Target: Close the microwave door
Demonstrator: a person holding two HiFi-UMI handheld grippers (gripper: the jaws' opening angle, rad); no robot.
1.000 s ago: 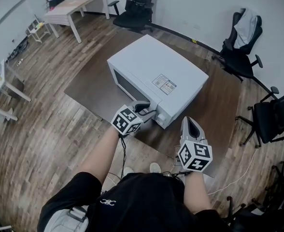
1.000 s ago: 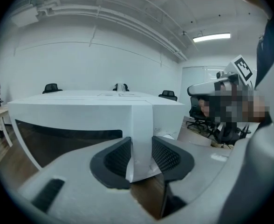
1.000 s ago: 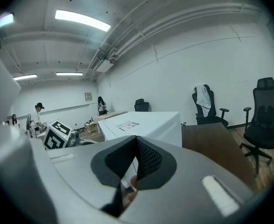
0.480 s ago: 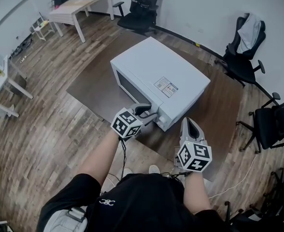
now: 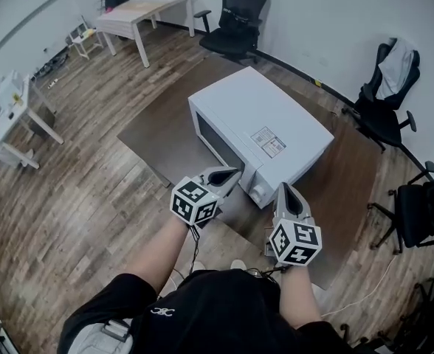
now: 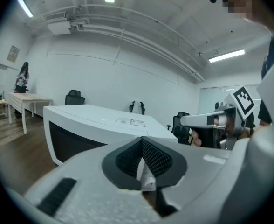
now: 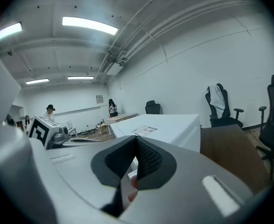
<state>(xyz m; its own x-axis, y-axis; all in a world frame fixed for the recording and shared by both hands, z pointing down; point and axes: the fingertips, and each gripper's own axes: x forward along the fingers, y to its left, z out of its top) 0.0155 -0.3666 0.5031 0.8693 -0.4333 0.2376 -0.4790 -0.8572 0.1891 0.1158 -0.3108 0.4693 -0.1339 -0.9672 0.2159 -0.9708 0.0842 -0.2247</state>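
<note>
White boxy microwave (image 5: 276,116), door closed, on dark brown surface (image 5: 158,135), left claw (image 5: 230,174) just snapped together on nothing beside its front corner, right claw (image 5: 286,192) likewise pressed together and empty, black office chairs (image 5: 239,21) beyond.

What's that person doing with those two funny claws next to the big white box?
A person holds a grey claw in each hand in front of a boxy white microwave on a dark brown table. Its dark-windowed door looks shut. The left claw has just closed on nothing and hangs by the microwave's front corner. The right claw is shut and empty too. Neither seems to touch the microwave.
</note>
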